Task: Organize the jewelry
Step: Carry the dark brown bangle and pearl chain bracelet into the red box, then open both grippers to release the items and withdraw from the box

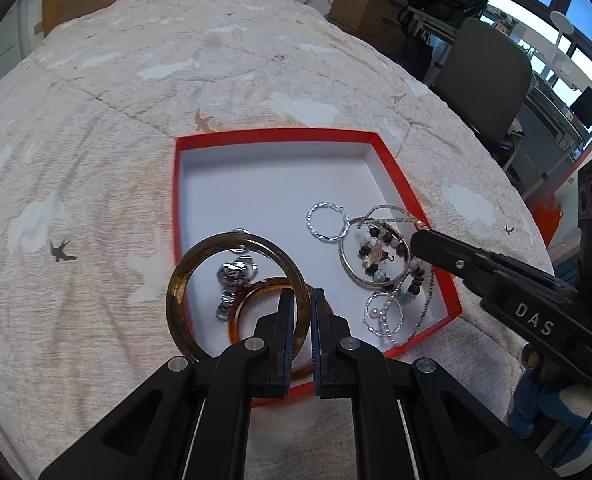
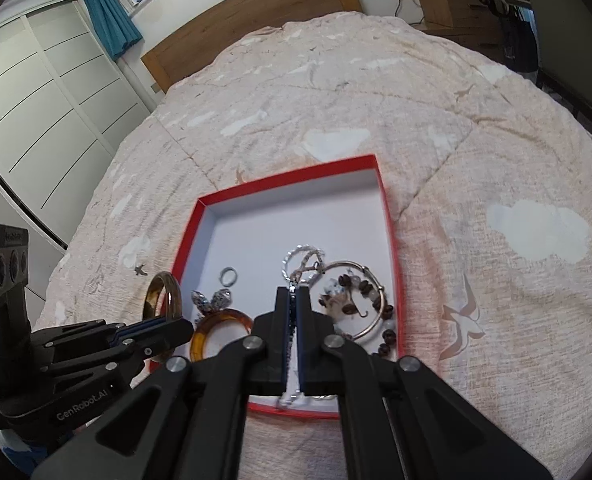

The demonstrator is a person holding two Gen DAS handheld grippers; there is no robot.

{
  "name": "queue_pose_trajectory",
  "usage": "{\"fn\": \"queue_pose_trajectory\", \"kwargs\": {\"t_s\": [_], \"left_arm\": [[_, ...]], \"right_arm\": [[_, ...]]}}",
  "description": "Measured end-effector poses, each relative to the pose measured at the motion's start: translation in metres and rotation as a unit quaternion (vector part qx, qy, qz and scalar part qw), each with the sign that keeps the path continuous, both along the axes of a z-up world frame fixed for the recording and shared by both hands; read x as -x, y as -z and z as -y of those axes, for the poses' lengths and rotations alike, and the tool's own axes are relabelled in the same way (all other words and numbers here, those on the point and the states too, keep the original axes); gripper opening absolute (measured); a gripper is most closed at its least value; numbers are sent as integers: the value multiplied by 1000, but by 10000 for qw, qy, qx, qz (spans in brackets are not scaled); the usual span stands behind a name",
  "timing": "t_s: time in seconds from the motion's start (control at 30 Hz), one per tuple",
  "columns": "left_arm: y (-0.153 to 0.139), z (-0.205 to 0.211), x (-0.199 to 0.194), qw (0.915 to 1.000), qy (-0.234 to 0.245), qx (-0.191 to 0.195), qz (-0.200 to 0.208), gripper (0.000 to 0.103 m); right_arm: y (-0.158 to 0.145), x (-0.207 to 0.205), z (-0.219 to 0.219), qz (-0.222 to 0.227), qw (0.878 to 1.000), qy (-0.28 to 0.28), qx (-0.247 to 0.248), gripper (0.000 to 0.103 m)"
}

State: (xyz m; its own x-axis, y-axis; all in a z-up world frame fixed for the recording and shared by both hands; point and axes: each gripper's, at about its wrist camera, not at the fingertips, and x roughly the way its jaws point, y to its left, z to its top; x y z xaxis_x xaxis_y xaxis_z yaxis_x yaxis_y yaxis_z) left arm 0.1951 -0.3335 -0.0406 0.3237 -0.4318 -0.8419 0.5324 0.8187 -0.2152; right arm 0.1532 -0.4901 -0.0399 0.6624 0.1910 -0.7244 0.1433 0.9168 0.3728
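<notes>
Both jaws grip: left gripper [image 1: 301,304] a translucent brown bangle [image 1: 176,280], right gripper [image 2: 293,300] a silver chain [image 2: 304,264].

Your jewelry sits in and over the red box [image 1: 396,168], lower centre of frame.
You hold a dark amber bangle [image 1: 180,280] upright over its left wall; a smaller amber bangle [image 2: 200,338], silver hoops [image 1: 327,222] and a beaded bracelet [image 1: 374,256] lie inside, lower right.

We see the far half of the red box [image 2: 390,236] bare; near half crowded with bangles [image 2: 220,334] and chains [image 2: 302,260].
</notes>
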Motion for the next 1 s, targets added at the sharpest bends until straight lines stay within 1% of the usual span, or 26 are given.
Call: {"fn": "queue_pose_trajectory", "kwargs": {"t_s": [0.17, 0.33, 0.53, 0.67, 0.8, 0.87, 0.9, 0.93, 0.97, 1.0], "left_arm": [[6, 17, -5, 9999, 108, -25, -17, 8], [5, 28, -19, 9999, 100, 68, 24, 8], [6, 27, -32, 9998, 17, 194, 46, 8], [16, 24, -34, 9998, 3, 176, -68, 8], [21, 23, -33, 9997, -7, 214, -137, 8], [20, 23, -33, 9997, -3, 203, -137, 12], [19, 22, -32, 9997, -10, 204, -134, 16], [18, 21, -32, 9997, -31, 213, -125, 22], [16, 20, -31, 9997, -51, 229, -109, 25], [13, 19, -30, 9996, -63, 242, -87, 31]], "right_arm": [[10, -3, 9, -76, 10000, 61, 8, 3], [7, -16, 11, -43, 9998, -19, 185, 3], [2, -33, 8, 136, 9995, -36, 288, 3], [14, -35, 6, 24, 9996, -17, 281, 3], [29, -31, 13, -143, 9996, 122, 192, 7], [31, -29, 16, -171, 9995, 164, 210, 7], [31, -27, 17, -186, 9994, 180, 227, 7], [30, -26, 18, -196, 9994, 187, 234, 7], [28, -25, 18, -199, 9993, 188, 243, 7], [26, -25, 17, -197, 9993, 184, 256, 7]]}}
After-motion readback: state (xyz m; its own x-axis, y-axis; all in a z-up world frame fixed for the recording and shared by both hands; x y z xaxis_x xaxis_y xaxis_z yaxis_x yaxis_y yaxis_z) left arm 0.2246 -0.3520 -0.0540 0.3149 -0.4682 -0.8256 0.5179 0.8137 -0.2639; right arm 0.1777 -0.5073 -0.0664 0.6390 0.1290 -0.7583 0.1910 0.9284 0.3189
